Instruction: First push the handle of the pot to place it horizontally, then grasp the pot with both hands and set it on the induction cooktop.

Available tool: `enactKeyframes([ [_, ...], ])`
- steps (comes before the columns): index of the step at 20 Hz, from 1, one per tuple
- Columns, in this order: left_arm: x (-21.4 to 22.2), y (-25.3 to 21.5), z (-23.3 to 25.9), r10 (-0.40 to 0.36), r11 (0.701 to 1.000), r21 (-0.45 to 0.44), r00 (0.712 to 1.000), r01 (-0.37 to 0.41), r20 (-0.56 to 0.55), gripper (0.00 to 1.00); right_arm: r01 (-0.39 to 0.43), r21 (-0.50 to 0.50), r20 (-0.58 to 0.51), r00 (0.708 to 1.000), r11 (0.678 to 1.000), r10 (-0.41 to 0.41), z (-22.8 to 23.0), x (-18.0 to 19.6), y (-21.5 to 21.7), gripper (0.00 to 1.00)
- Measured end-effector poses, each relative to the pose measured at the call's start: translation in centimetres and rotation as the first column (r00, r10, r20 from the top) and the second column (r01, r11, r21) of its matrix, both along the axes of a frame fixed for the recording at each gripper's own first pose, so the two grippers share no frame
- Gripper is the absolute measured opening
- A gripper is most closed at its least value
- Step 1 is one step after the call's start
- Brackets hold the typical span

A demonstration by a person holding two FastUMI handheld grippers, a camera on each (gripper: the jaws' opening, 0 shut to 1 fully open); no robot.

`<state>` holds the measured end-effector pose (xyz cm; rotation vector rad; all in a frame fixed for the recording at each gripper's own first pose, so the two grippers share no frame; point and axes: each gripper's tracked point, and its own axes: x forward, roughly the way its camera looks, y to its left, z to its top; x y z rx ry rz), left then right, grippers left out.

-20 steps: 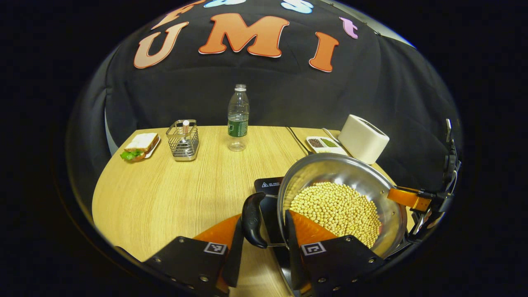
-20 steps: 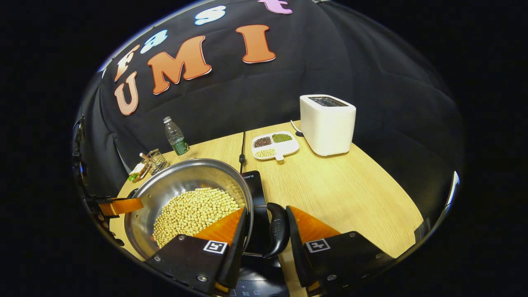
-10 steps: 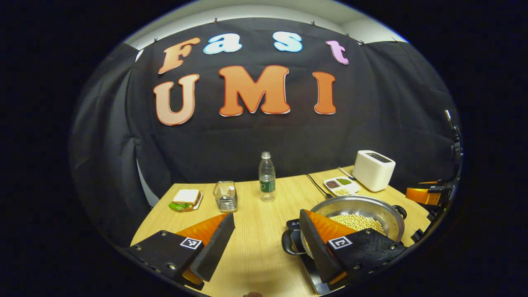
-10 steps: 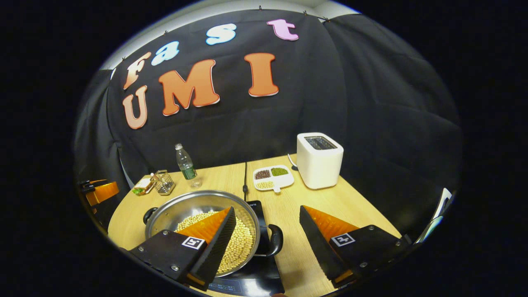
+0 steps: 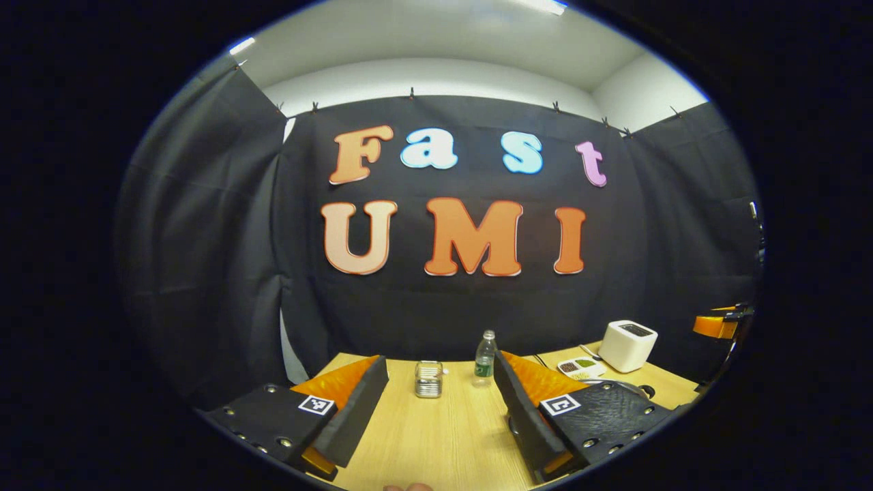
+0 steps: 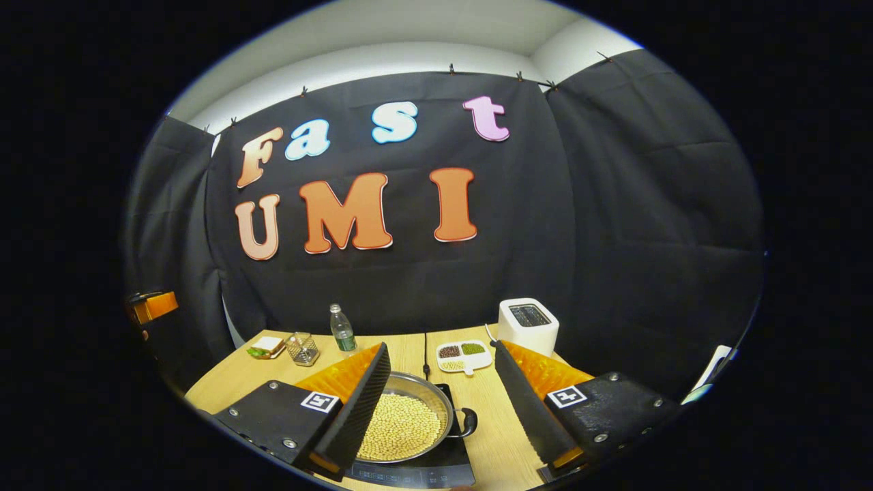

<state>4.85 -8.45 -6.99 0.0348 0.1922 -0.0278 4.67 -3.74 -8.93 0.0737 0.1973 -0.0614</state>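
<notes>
The steel pot [image 6: 428, 390], full of pale beans, sits on the black induction cooktop [image 6: 436, 472], with a black side handle [image 6: 468, 423] pointing right. My right gripper [image 6: 441, 349] hovers above and behind the pot, open and empty. My left gripper [image 5: 438, 361] is also open and empty, raised over the table. In the left gripper view, only a sliver of the pot rim [image 5: 633, 387] peeks out behind the right finger. Each view catches the other gripper far off: the right gripper [image 5: 719, 324] and the left gripper [image 6: 151, 306].
On the wooden table [image 6: 225, 378] stand a white toaster [image 6: 526, 326], a divided tray of seeds [image 6: 464, 356], a water bottle [image 6: 339, 330], a wire basket [image 6: 302, 348] and a sandwich plate [image 6: 266, 346]. A cable [image 6: 425, 351] runs back from the cooktop.
Both grippers let go of the pot's side handles, opened wide, and pulled up and back. The pot stays on the cooktop and looks smaller now.
</notes>
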Motion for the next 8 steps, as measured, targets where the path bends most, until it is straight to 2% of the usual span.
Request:
enactKeyframes([
  [1, -0.6, 0.8, 1.5, 0.010, 1.000, 0.002, 1.000, -0.010, 0.022, 0.94, -0.006, -0.009, 0.024, 1.000, 1.000, 0.006, 1.2, -0.6, 0.3, 0.95],
  [5, -2.6, 2.7, 5.2, 0.046, 0.998, 0.043, 0.995, -0.050, 0.085, 0.94, -0.011, -0.054, 0.093, 0.996, 0.998, 0.016, 5.3, -2.5, 0.4, 0.95],
  [6, -3.1, 2.3, 5.6, 0.031, 0.999, 0.040, 0.996, -0.034, 0.084, 0.94, -0.012, -0.054, 0.100, 0.995, 0.998, 0.017, 6.1, -2.9, 0.3, 0.95],
  [7, -3.4, 1.6, 6.0, 0.007, 1.000, 0.027, 0.997, -0.009, 0.082, 0.92, -0.016, -0.052, 0.111, 0.994, 0.999, 0.022, 7.0, -3.2, 0.3, 1.00],
  [8, -3.6, 1.0, 6.3, -0.012, 1.000, 0.010, 0.997, 0.011, 0.082, 0.92, -0.017, -0.052, 0.121, 0.992, 0.999, 0.023, 7.7, -3.5, 0.3, 0.95],
])
